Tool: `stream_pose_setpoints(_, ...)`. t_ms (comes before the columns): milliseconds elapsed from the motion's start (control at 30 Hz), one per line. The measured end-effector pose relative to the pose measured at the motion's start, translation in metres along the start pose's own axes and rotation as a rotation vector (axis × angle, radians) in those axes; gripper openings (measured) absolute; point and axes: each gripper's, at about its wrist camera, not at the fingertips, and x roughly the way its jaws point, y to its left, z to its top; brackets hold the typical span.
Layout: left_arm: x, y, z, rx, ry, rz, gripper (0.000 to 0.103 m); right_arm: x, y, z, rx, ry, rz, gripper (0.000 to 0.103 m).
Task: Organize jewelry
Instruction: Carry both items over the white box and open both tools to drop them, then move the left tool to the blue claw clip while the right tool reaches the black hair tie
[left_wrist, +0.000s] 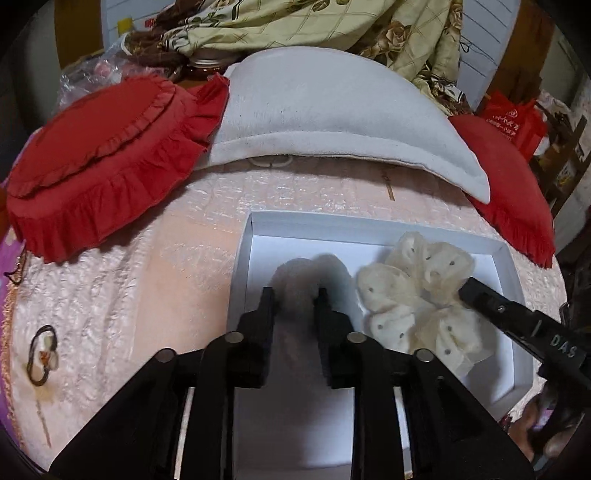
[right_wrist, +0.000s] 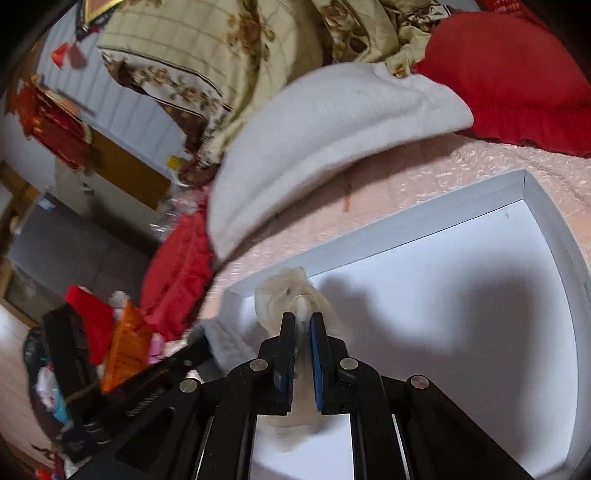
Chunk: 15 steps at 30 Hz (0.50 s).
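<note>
Cream ruffled fabric scrunchie (left_wrist: 417, 299) in white cardboard box (left_wrist: 373, 225) on bed; right hand-held gripper (right_wrist: 303, 321) slightly apart around it, left hand-held gripper (left_wrist: 295, 295) apart, empty; grey pillow (left_wrist: 332, 114) behind.

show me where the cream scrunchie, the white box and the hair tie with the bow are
cream scrunchie (left_wrist: 413, 295): left wrist view, on its ruffled fabric
white box (left_wrist: 369, 223): left wrist view, on its far wall
hair tie with the bow (left_wrist: 42, 354): left wrist view, on the bow

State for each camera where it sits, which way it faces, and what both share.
Left wrist: on the left gripper, looking down into the white box; the right gripper's finger touches the cream scrunchie.
Right wrist: on the right gripper, facing the box, scrunchie between its fingers.
Shared: box, scrunchie, white pillow.
</note>
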Motion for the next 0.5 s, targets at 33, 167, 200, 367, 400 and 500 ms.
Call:
stream_pose_setpoints(33,0.000,0.001,0.001,-0.004,-0.004,-0.012,0.031,0.001,0.000,0.002,-0.011,-0.006,-0.026,0.034)
stream_pose_setpoints(167,-0.017,0.002,0.006,-0.004,-0.041,-0.045,0.046,-0.014,0.002,0.007,-0.062,-0.046,-0.064,0.053)
stream_pose_setpoints(200,-0.023,0.003,0.006,-0.007,-0.047,-0.050,0.047,-0.019,0.004,0.007,-0.078,-0.048,-0.073,0.053)
stream_pose_setpoints(367,-0.064,0.010,-0.003,-0.037,-0.073,-0.080,0.047,-0.072,0.014,-0.016,-0.155,-0.081,-0.077,0.053)
stream_pose_setpoints(400,-0.075,0.013,-0.010,-0.043,-0.080,-0.080,0.047,-0.080,0.017,-0.023,-0.168,-0.082,-0.073,0.053)
stream_pose_setpoints(500,-0.114,0.023,-0.042,-0.059,-0.119,-0.061,0.047,-0.115,0.019,-0.059,-0.209,-0.078,-0.053,0.053)
